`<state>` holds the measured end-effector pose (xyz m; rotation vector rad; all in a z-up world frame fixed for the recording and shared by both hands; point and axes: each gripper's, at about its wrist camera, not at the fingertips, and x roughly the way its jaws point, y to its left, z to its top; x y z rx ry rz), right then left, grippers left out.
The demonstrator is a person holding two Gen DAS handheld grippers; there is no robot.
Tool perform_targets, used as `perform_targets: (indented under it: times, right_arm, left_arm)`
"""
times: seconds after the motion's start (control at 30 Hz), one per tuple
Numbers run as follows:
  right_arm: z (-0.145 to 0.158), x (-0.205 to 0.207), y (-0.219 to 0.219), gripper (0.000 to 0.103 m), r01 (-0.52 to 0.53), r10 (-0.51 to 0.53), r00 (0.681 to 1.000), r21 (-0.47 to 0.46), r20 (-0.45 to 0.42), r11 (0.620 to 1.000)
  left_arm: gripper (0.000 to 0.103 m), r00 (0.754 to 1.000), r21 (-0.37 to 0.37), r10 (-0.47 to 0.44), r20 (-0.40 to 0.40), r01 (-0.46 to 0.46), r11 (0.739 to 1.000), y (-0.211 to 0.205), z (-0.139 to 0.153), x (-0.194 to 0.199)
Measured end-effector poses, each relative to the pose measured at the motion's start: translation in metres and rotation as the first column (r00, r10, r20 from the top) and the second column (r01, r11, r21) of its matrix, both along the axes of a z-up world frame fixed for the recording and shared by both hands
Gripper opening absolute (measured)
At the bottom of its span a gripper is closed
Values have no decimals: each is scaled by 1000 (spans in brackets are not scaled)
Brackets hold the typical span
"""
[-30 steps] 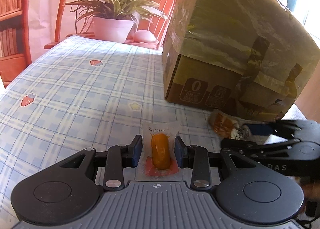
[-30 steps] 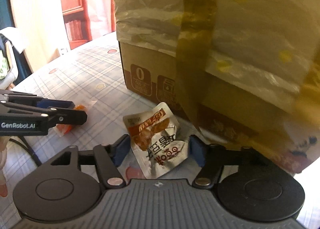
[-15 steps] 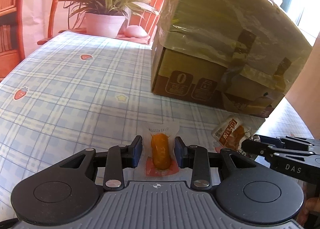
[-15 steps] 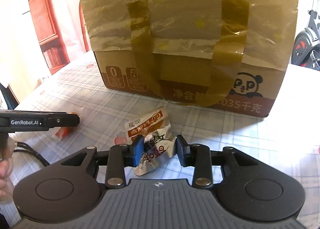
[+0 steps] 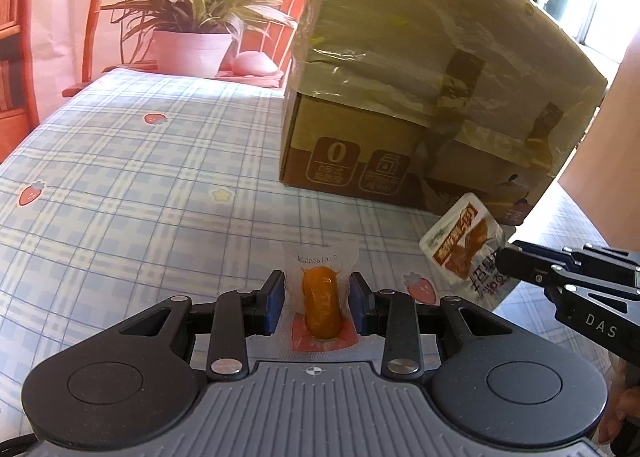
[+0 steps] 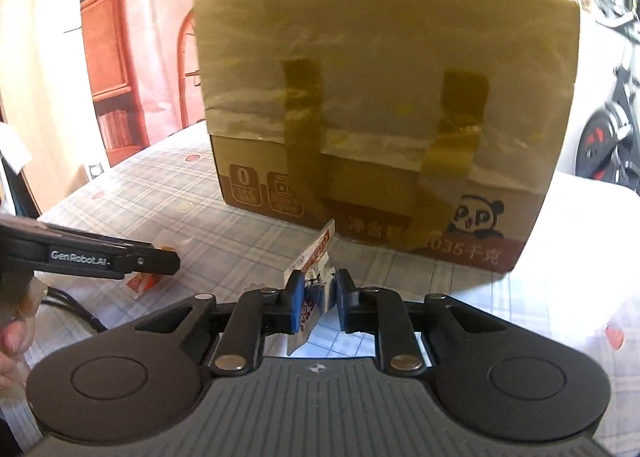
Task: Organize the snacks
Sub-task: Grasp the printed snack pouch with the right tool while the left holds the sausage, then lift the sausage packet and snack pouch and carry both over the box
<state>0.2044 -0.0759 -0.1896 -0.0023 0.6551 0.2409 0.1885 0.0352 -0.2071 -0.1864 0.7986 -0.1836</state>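
The left gripper (image 5: pixel 317 302) has its fingers (image 5: pixel 273 303) closed snugly on an orange snack (image 5: pixel 321 307) in a clear wrapper, low over the checked table (image 5: pixel 120 185). The right gripper (image 6: pixel 317 299), whose fingers (image 6: pixel 295 297) have just been closing, pinches a crumpled silver packet (image 5: pixel 468 247) clear of the table. A taped cardboard box (image 6: pixel 384 105) stands just beyond both. A potted plant (image 5: pixel 192 29) sits past the table's far end.

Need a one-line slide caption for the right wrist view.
Right gripper pinches a crumpled snack packet before the plastic-covered cardboard box on the plaid tablecloth.
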Motion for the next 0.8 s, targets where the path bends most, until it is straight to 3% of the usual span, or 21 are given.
perform_targets:
  times: [0.33,0.5,0.8]
  right_arm:
    - [-5,5,10,11,-29,28,999,-36,-29,999]
    - [-11,12,6,17,-12,10,998,-29,-64,999]
    - [-19,23,-3,15,20,-12,995,74,-101,997]
  left_arm:
    - [36,1000,-9,-3,-11,3,1000,2,-3,-1]
    - [36,1000,-12,-2,-11,1,1000,2,-6,0]
    - [36,1000,-17,-4,-9,4,1000,3,-6,0]
